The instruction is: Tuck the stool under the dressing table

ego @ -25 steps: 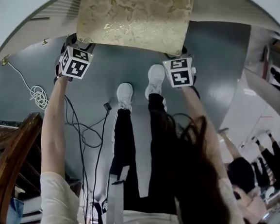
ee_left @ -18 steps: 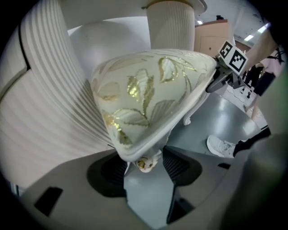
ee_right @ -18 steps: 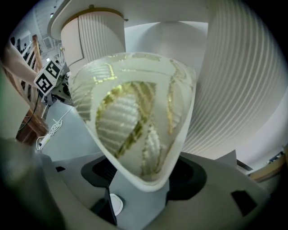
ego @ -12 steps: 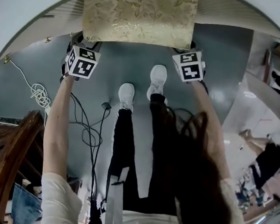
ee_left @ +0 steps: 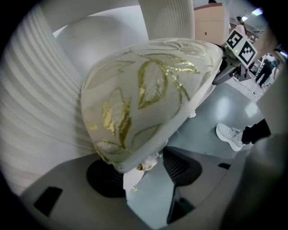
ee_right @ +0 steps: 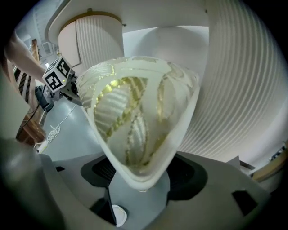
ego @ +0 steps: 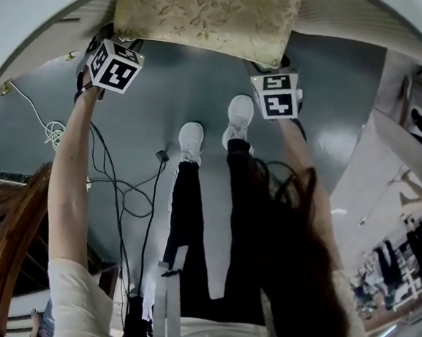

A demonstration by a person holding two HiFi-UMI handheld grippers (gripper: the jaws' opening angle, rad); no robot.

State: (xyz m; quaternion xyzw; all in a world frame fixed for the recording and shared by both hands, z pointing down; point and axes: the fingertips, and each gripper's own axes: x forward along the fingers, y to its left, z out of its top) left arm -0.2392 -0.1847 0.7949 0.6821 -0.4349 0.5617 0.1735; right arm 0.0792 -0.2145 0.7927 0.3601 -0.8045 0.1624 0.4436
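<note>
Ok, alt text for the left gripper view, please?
The left tool clamps one corner of a cream-and-gold cushioned stool before a white ribbed dressing table. The right tool holds the far corner; a white shoe stands nearby.

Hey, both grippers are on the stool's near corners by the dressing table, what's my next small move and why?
Probably push the stool straight in, evenly on both sides. The left gripper and right gripper each clamp a near corner, and most of it shows outside the dressing table.

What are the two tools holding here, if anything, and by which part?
The stool: the left tool clamps one near corner of its padded seat, the right tool the other near corner.
</note>
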